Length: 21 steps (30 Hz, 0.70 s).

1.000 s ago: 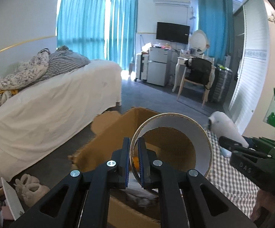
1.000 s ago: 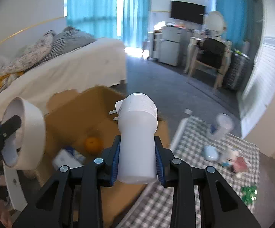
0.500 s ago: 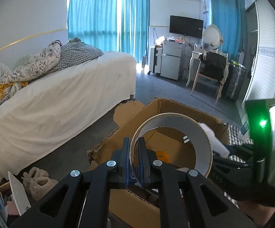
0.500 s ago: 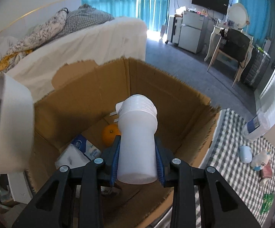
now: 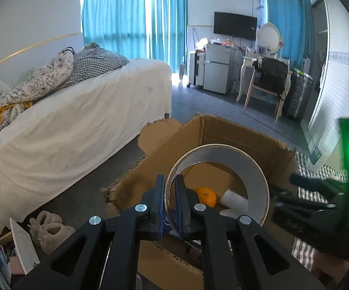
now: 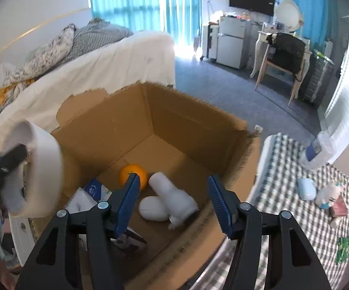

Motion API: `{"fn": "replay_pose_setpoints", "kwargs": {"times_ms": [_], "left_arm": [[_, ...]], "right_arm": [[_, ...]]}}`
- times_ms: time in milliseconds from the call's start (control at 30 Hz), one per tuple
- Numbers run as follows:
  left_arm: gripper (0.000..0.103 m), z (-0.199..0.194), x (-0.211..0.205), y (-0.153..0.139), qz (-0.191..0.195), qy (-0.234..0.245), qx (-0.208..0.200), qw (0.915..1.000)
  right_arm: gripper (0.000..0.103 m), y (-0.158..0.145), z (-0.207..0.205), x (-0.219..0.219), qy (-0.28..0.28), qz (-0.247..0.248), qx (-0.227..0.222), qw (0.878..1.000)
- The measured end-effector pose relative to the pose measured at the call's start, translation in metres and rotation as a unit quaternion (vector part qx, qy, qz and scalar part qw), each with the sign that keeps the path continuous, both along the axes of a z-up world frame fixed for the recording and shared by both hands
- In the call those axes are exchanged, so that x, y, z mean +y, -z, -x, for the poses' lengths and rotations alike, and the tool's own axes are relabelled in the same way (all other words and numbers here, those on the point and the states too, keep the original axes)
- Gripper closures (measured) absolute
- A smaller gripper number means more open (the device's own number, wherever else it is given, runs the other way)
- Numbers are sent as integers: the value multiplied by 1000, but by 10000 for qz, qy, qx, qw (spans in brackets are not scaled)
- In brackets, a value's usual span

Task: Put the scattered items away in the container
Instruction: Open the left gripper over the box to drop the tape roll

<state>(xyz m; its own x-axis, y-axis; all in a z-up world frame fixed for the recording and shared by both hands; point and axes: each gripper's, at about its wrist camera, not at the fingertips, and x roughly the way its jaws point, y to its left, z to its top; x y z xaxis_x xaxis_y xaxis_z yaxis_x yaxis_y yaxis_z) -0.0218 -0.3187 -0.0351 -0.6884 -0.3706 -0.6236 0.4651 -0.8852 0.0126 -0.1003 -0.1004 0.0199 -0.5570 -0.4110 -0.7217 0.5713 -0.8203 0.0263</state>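
Observation:
An open cardboard box (image 6: pixel 198 118) (image 5: pixel 244 133) stands on the floor by the bed. My left gripper (image 5: pixel 170 191) is shut on the wall of a wide tape roll (image 5: pixel 256 176) (image 6: pixel 46 166), held over the box's left side. My right gripper (image 6: pixel 173 193) hangs above the box with its jaws opening and nothing between them. The white bottle (image 6: pixel 174 197) (image 5: pixel 234 199) lies on its side on the box floor, beside an orange (image 6: pixel 131 175) (image 5: pixel 207 195), a white oval object (image 6: pixel 153 209) and a blue-and-white pack (image 6: pixel 94 191).
A checked cloth (image 6: pixel 295 217) right of the box carries a clear bottle (image 6: pixel 319 149), a pale blue oval item (image 6: pixel 306 192) and several small items. A white-covered bed (image 5: pixel 77 125) lies left. Slippers (image 5: pixel 48 229) sit on the floor. A chair (image 5: pixel 268 89) and fridge stand at the back.
Both grippers came down over the box. My right gripper's jaws parted and the white bottle dropped from them into the box. The left keeps its grip on the tape roll.

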Motion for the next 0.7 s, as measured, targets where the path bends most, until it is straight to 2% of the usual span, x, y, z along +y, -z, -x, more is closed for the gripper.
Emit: {"fn": "replay_pose_setpoints", "kwargs": {"times_ms": [200, 233, 267, 333, 433, 500, 533, 567, 700], "left_arm": [[88, 14, 9, 8, -72, -34, -79, 9999], [81, 17, 9, 7, -93, -23, -69, 9999], [63, 18, 9, 7, -127, 0, -58, 9999], [38, 21, 13, 5, -156, -2, -27, 9999], [31, 22, 22, -1, -77, -7, 88, 9999], [19, 25, 27, -6, -48, 12, 157, 9999], [9, 26, 30, -9, -29, 23, 211, 9998], [4, 26, 34, -12, 17, 18, 266, 9996], [0, 28, 51, -22, 241, 22, 388, 9990]], "right_arm": [[39, -17, -1, 32, 281, 176, 126, 9994], [36, -19, 0, 36, 329, 194, 132, 9992], [36, -19, 0, 42, 395, 223, 140, 9989], [35, -21, 2, 54, 497, 280, 144, 9983], [34, -23, 4, 75, 670, 307, 145, 9972], [33, -23, 6, 88, 753, 330, 137, 9965], [31, -24, 7, 94, 796, 336, 138, 9962], [30, -24, 7, 102, 853, 341, 144, 9957], [27, -26, 9, 134, 1060, 378, 171, 9935]]}}
